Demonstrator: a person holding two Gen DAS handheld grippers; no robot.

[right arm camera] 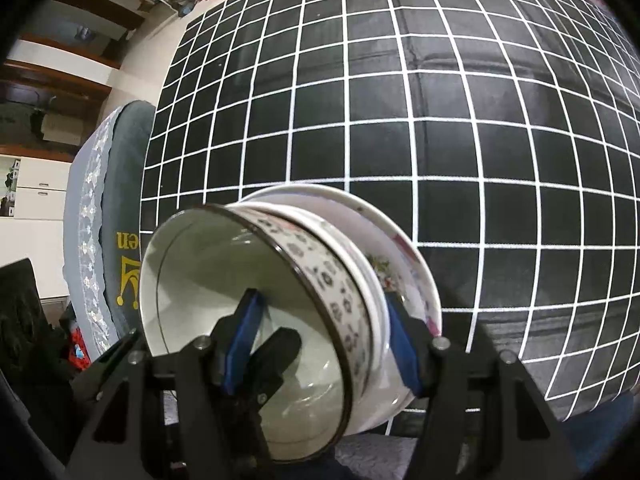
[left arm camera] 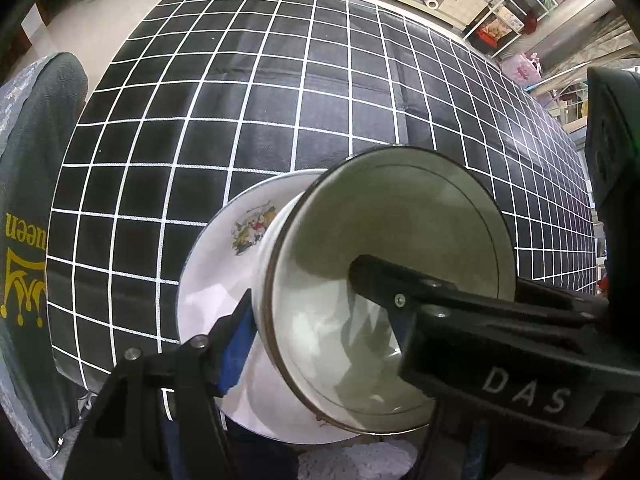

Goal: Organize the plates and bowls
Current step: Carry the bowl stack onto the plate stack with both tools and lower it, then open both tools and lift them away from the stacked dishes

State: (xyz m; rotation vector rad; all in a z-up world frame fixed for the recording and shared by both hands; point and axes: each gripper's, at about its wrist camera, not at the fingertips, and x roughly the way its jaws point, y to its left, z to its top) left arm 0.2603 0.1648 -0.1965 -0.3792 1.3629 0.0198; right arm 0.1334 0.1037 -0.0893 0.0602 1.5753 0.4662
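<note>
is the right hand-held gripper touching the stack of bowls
Touching: the right wrist view shows the right hand-held gripper clamping the bowl stack, both blue pads pressed against it.

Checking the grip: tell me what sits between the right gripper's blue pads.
In the right wrist view, the stacked bowls' walls: the patterned, dark-rimmed top bowl and the white bowl beneath it.

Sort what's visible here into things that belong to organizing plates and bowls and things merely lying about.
Part of the job:
- patterned bowl, stacked on top
- flowered plate under it
- left gripper and right gripper, each clamped over the stack's side wall

Just lying about:
- grid cloth covering the table
- grey cushion with a gold crown
- shelves of clutter behind
</note>
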